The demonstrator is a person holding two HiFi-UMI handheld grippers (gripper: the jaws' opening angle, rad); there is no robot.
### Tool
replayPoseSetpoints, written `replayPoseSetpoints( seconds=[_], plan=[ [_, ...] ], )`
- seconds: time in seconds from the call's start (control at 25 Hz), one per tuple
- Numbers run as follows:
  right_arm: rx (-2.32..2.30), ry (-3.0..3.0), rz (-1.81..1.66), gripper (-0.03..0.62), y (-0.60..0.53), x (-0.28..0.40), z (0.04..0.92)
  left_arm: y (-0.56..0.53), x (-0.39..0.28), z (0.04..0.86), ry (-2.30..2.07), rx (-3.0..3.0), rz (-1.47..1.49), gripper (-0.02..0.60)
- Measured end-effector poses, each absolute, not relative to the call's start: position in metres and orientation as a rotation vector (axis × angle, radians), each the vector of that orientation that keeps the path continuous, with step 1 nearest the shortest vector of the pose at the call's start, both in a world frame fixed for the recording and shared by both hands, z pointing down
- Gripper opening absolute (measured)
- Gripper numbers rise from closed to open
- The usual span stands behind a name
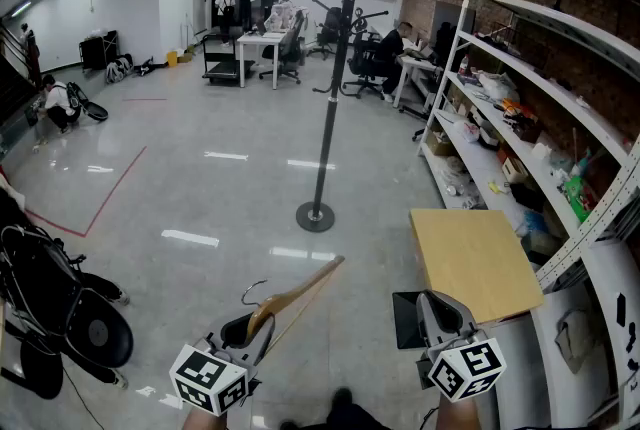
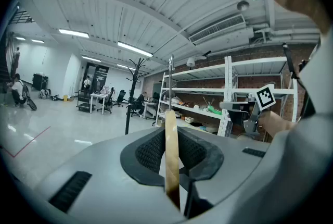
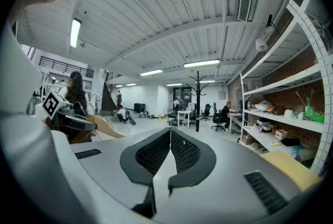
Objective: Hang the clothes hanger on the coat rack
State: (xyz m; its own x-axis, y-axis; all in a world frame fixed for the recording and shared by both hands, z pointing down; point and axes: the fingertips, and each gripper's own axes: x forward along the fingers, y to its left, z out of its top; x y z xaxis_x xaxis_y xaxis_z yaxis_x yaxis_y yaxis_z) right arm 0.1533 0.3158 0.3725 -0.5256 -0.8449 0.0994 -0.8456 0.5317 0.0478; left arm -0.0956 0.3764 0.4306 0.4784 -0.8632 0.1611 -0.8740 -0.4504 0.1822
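Note:
A wooden clothes hanger with a metal hook sticks out of my left gripper, low in the head view. In the left gripper view the pads are shut on the hanger's wooden arm, which stands edge-on between them, with its hook wire rising above. The black coat rack stands on the floor well ahead, apart from the hanger. It also shows as the coat rack and the coat rack in the two gripper views. My right gripper is beside the left one, its jaws shut and empty.
White shelving full of clutter runs along the right wall, with a tan board lying at its foot. Black bags sit at the left. Desks and office chairs and people are at the back. Glossy floor lies between me and the rack.

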Motion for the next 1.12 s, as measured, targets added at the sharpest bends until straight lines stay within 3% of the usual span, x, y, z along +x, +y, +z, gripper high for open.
replayPoseSetpoints(
  seconds=[1.12],
  plan=[
    [1.294, -2.808, 0.012, 0.008, 0.013, 0.177, 0.377, 0.09, -0.061, 0.4, -1.571, 2.469, 0.097, 0.052]
  ],
)
